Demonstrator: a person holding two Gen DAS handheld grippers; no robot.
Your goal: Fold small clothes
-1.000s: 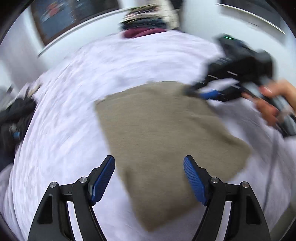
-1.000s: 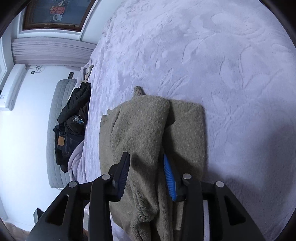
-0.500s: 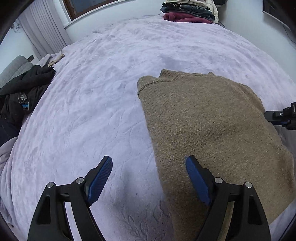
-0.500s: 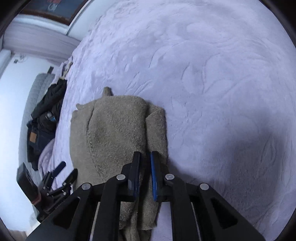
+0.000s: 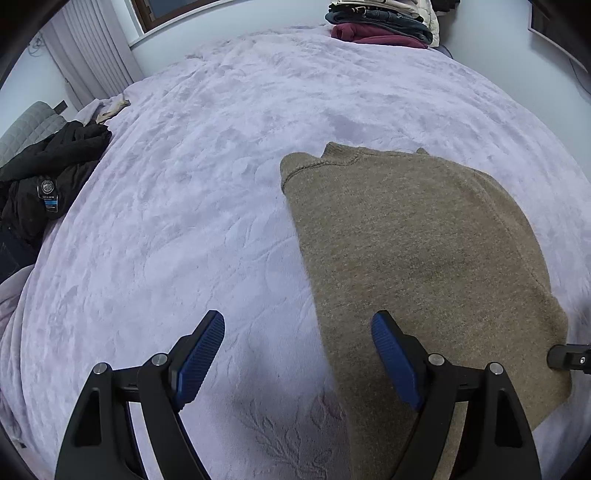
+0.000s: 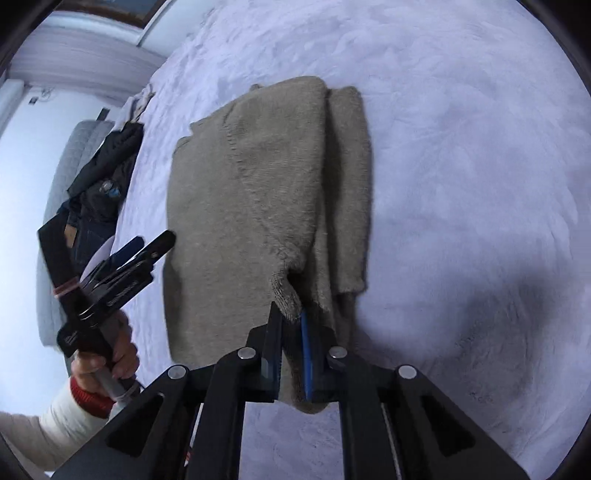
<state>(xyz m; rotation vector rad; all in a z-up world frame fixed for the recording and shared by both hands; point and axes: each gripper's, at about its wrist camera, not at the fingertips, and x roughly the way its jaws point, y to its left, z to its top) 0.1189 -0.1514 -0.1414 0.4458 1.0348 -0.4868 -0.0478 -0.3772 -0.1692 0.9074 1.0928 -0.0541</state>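
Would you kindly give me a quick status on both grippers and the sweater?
Left gripper open, holding nothing, over the sweater's edge. Right gripper shut on brown sweater, partly folded on the bedspread. Nothing in the way.

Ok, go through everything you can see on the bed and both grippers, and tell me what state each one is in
Left gripper: open, empty, above the blanket.
Right gripper: shut on the sweater's edge.
Sweater: partly folded, lying flat on the blanket.
Blanket: spread over the bed.
Black jacket: crumpled, unfolded, at the bed's edge.
Clothes pile: folded and stacked at the far side.
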